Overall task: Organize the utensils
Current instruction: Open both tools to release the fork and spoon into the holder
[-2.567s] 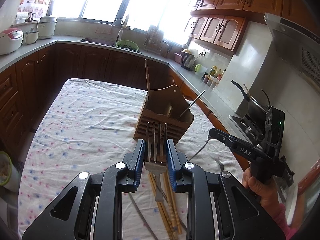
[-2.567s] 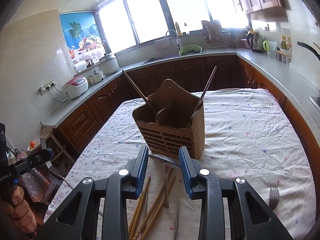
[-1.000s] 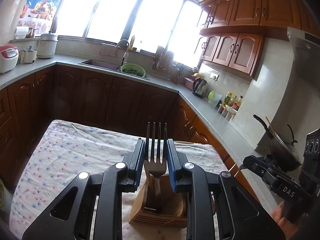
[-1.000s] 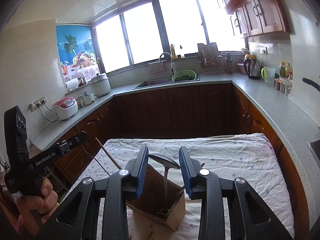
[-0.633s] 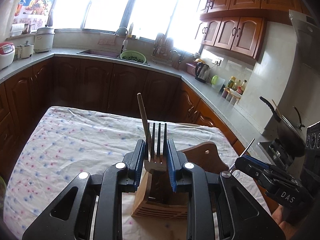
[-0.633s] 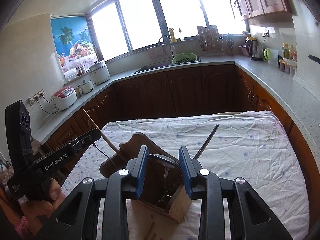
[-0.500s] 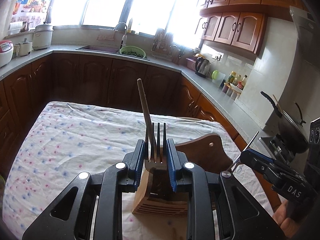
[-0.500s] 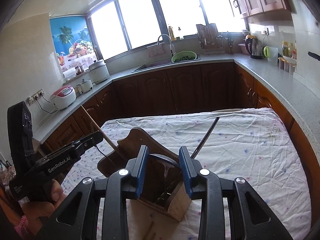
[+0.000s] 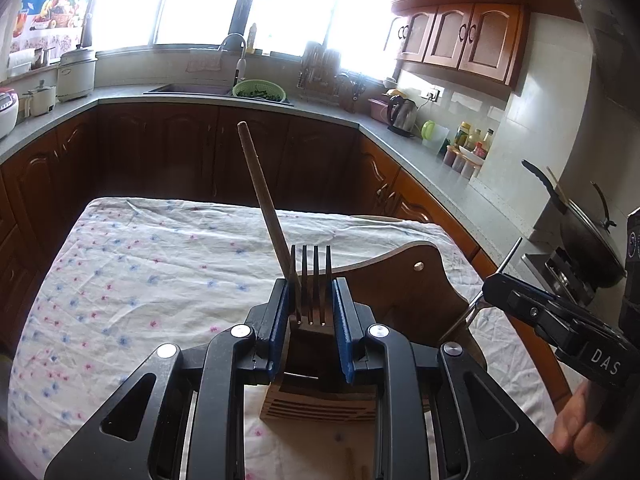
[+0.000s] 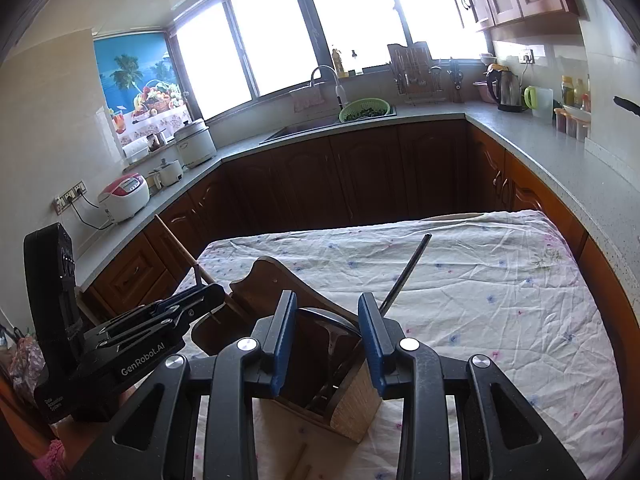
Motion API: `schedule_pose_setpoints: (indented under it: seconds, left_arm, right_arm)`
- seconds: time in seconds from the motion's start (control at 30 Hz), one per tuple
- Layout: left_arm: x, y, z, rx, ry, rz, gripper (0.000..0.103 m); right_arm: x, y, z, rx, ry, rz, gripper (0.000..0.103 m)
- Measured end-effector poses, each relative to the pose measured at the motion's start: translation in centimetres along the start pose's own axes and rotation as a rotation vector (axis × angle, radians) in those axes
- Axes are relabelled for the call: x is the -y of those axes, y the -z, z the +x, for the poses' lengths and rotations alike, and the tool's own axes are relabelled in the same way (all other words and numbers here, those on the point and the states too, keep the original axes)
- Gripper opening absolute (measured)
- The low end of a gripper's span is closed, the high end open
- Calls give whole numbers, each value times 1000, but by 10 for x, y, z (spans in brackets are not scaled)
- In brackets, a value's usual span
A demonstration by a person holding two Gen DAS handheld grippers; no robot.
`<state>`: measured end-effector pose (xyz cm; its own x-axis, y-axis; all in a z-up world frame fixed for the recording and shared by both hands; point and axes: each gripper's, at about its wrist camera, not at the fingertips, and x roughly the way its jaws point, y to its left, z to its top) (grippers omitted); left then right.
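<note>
A wooden utensil holder stands on the cloth-covered table. My left gripper is shut on a steel fork, tines up, its handle down inside the holder. A wooden stick leans out of the holder just left of the fork. My right gripper is spread a little wider than a steel spoon whose bowl sits between the pads, handle down in the holder; the pads look slightly apart from it. A metal rod leans out to the right. The right gripper also shows in the left wrist view.
The table carries a white floral cloth. Wooden chopstick ends lie near the table's front edge. Kitchen counters with a rice cooker, kettle and sink surround the table. A wok sits on the stove at right.
Both grippers came down over the holder from above. The fork and the spoon sank deeper into it. The right pads have spread slightly from the spoon.
</note>
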<state>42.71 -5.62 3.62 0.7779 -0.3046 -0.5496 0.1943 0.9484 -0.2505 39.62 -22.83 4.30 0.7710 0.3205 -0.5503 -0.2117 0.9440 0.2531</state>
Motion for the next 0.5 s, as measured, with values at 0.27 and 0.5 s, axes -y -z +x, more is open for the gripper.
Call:
schedule_pose_setpoints:
  seconds: [0.27, 0.5]
  left_arm:
    - [-2, 0, -7, -7, 7, -4, 22]
    - [-6, 2, -32, 31, -3, -21, 60]
  right_arm:
    - [1, 0, 2, -4, 3, 7, 35]
    - [0, 1, -8, 19, -6, 25, 48]
